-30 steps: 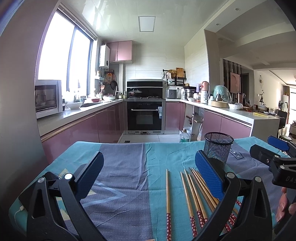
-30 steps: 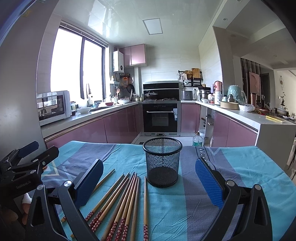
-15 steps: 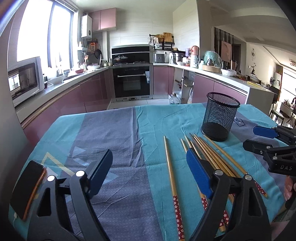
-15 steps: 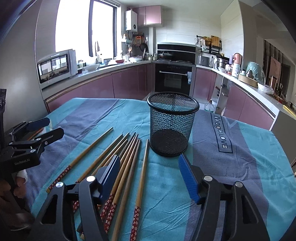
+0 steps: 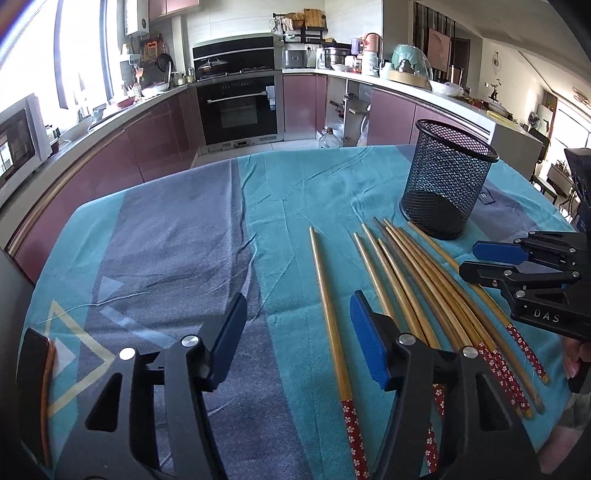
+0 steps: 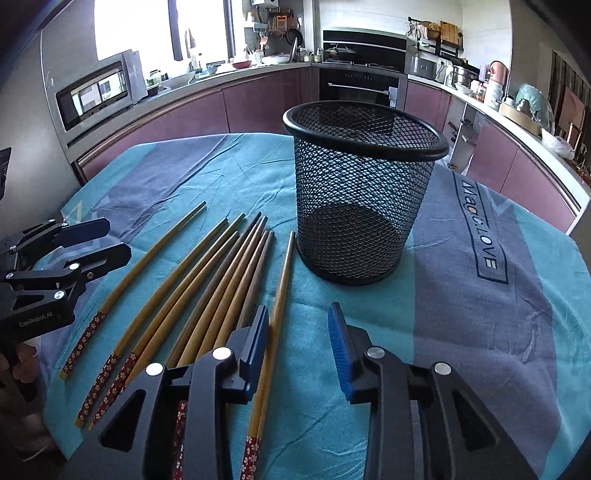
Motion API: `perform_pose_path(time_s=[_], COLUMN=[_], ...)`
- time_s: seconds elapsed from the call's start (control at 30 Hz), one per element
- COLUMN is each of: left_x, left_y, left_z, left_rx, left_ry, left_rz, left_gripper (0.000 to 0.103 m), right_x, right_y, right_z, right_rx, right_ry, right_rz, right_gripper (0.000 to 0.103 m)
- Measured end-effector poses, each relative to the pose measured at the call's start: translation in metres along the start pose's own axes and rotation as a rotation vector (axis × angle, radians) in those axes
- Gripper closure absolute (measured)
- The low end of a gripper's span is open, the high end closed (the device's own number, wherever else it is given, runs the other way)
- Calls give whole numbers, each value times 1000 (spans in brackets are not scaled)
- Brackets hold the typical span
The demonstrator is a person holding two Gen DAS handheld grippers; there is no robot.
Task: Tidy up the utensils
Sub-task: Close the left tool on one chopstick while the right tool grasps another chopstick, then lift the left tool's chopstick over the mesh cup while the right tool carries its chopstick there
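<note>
Sunlit kitchen of mauve cabinets (image 5: 162,136), black built-in oven (image 5: 238,110), bright window (image 6: 140,26), microwave (image 6: 96,92), white counters.

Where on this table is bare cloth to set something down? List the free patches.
Free: the grey-purple band of the tablecloth left of the lone chopstick, and the lettered stretch right of the mesh cup. Crowded: the fan of chopsticks in front of the cup, between the left gripper and right gripper.

Both wrist cameras look steeply down, close, sharing chopsticks (image 5: 413,280) and mesh cup (image 6: 364,184)
</note>
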State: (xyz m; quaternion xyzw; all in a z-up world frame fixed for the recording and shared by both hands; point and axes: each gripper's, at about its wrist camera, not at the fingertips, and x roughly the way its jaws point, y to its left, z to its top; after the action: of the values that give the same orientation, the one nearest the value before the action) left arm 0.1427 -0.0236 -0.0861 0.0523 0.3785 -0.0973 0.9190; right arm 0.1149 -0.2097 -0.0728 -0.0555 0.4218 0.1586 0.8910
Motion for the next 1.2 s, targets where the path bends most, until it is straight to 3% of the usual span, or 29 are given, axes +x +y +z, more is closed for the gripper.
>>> perform_pose_path(time_s=[0.17, 0.27, 0.4, 0.5, 0.57, 0.9, 1.2], left_x=[22, 34, 50, 58, 60, 50, -5], left_y=[-6, -7, -9, -11, -11, -5, 11], left_z=[8, 11, 15, 18, 19, 21, 43], left_rx=[19, 22, 12, 3, -5, -57, -79], left_ry=[50, 87, 106, 109, 109, 96, -9], left_rz=[-22, -45, -66, -74, -84, -131, -246], left_gripper=[57, 67, 76, 80, 93, 96, 96], right_x=[10, 13, 13, 13, 12, -22, -74], right_y=[2, 2, 2, 0, -1, -9, -25], right_z=[5, 8, 9, 10, 11, 12, 28], right_rx=[-23, -28, -31, -21, -9, 14, 53], right_ry=[19, 24, 29, 30, 25, -53, -206], right_rz=[1, 5, 32, 45, 54, 123, 176], right_gripper=[76, 81, 94, 97, 98, 98, 98])
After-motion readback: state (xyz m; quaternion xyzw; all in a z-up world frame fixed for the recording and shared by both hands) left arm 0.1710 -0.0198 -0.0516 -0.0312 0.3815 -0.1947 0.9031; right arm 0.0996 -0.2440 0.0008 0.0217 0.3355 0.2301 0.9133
